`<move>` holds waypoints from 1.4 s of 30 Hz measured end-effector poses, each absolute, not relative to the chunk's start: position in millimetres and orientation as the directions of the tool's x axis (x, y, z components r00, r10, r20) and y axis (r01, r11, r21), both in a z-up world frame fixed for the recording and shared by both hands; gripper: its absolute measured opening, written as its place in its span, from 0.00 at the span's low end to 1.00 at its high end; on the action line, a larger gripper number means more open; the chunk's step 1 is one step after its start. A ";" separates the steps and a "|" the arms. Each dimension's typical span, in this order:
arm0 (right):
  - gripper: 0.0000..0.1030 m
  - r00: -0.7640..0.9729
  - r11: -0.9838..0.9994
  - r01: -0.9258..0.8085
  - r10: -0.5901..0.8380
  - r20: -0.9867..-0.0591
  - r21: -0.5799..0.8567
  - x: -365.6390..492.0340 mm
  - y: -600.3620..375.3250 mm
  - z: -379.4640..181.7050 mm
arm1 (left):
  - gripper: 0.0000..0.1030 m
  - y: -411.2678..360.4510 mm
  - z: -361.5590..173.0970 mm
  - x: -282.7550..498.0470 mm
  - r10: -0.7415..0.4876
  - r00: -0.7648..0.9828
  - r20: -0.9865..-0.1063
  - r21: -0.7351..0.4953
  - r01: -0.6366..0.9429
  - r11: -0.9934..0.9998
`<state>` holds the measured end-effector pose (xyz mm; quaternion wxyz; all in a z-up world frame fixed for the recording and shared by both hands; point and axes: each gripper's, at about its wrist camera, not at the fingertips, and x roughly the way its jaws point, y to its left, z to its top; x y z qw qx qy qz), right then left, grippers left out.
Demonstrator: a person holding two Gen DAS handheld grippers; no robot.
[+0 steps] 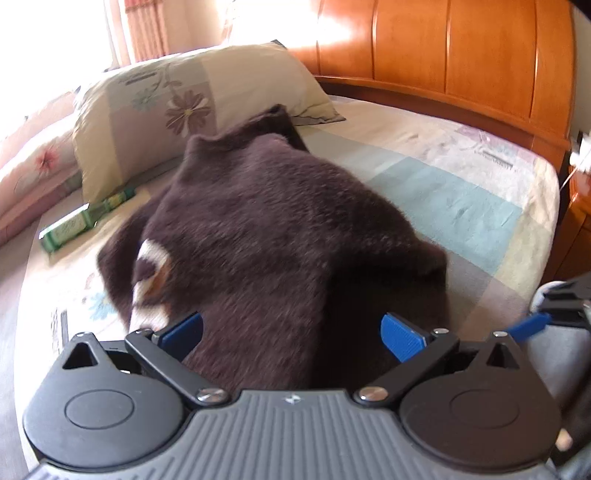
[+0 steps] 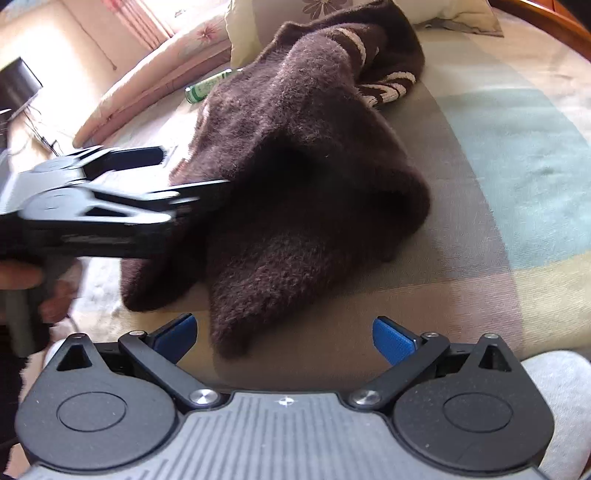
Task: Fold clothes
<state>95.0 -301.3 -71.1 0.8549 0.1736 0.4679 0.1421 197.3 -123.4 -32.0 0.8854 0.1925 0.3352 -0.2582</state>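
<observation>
Daylight floods in from my upper left, blowing out the window with its pink striped curtain (image 1: 142, 29) to pure white. Glare washes over the glossy orange wooden headboard (image 1: 443, 48). The fuzzy dark brown knitted sweater (image 1: 266, 229) smears with motion blur and shadows the pastel patchwork bedsheet (image 1: 461, 206) beneath. My left gripper (image 2: 192, 192) streaks badly in the right view. Fisheye bends every edge.
</observation>
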 end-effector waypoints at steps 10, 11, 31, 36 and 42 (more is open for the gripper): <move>1.00 0.498 0.880 -0.083 0.443 -0.745 0.468 104.1 -310.4 -75.5 | 1.00 -173.4 -61.3 230.5 -0.179 0.709 -0.683 0.401 0.568 0.719; 1.00 0.496 0.879 -0.078 0.444 -0.746 0.471 105.7 -312.0 -77.9 | 1.00 -176.1 -64.8 232.9 -0.161 0.719 -0.676 0.425 0.559 0.712; 1.00 0.527 0.891 -0.025 0.398 -0.751 0.454 102.8 -321.0 -78.7 | 1.00 -123.0 -21.7 270.2 -0.099 0.767 -0.633 0.377 0.418 0.827; 1.00 0.538 0.891 0.001 0.383 -0.751 0.455 100.5 -323.6 -79.7 | 1.00 -84.8 0.5 288.8 -0.059 0.760 -0.647 0.309 0.332 0.891; 1.00 0.524 0.899 -0.009 0.378 -0.764 0.438 102.1 -320.3 -83.5 | 1.00 -43.5 11.3 308.7 0.003 0.762 -0.648 0.300 0.251 0.920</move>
